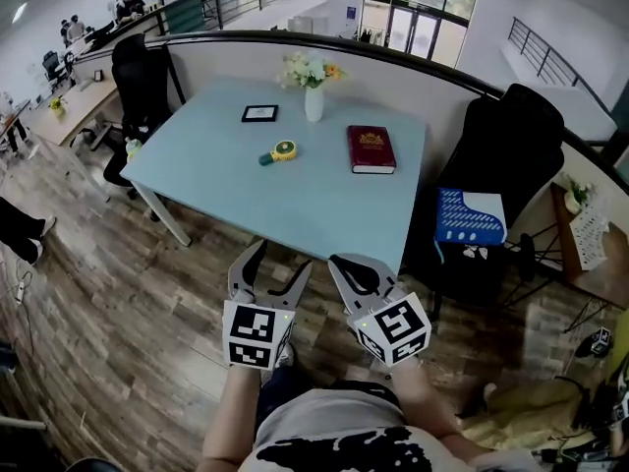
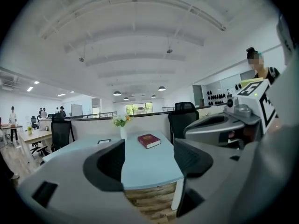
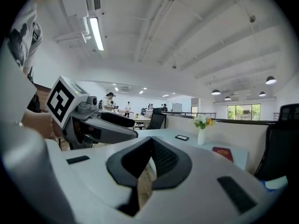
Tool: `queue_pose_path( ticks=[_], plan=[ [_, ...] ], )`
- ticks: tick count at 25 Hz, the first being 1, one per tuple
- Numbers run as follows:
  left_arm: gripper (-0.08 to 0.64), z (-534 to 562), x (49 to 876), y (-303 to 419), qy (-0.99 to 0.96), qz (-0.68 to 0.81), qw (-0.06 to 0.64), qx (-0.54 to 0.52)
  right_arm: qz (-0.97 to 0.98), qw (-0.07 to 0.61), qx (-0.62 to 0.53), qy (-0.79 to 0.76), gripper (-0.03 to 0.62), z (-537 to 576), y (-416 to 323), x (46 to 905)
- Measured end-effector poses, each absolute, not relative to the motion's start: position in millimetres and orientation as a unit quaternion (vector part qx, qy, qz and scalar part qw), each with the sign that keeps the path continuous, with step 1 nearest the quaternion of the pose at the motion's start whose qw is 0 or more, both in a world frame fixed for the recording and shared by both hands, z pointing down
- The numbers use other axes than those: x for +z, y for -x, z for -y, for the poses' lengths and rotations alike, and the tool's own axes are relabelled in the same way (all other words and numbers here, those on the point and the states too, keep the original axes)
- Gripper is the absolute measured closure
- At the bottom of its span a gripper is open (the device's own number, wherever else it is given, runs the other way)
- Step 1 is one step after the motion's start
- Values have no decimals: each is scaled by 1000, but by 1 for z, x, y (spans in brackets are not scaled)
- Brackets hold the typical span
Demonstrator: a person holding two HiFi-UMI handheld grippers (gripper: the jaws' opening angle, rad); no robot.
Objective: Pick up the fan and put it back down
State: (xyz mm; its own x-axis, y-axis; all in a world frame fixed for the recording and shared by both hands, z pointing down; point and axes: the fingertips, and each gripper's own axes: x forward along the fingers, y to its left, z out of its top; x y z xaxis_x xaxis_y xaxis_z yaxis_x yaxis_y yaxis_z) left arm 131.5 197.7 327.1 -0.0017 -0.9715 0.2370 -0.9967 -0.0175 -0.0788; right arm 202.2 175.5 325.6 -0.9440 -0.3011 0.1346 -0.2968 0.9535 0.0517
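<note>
A small yellow and teal hand fan (image 1: 278, 152) lies on the light blue table (image 1: 324, 205), left of the middle. Both grippers hang in front of the table's near edge, over the wooden floor, well short of the fan. My left gripper (image 1: 281, 259) (image 2: 148, 160) is open with nothing between its jaws. My right gripper (image 1: 341, 262) (image 3: 150, 143) is shut and holds nothing. The fan does not show in either gripper view.
On the table are a red book (image 1: 371, 149), a white vase of flowers (image 1: 314, 96) and a small black frame (image 1: 259, 113). A black chair (image 1: 142, 77) stands at the table's left, another (image 1: 506, 150) at its right with a blue-and-white item (image 1: 469, 216).
</note>
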Motion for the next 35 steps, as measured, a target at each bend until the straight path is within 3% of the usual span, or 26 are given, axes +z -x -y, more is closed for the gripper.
queue_pose_path(
  ticks=[12,25,35],
  plan=[
    [236,-161,324,-24,-744,654,43,129,975,69,-9,-211,588,-144,-94,326],
    [236,-135,345,31,-739,658,53,132,970,99,12,-222,588,-122,-43,353],
    [236,-48,346,73,-744,653,60,126,973,105,-3,-207,588,-39,14,350]
  ],
)
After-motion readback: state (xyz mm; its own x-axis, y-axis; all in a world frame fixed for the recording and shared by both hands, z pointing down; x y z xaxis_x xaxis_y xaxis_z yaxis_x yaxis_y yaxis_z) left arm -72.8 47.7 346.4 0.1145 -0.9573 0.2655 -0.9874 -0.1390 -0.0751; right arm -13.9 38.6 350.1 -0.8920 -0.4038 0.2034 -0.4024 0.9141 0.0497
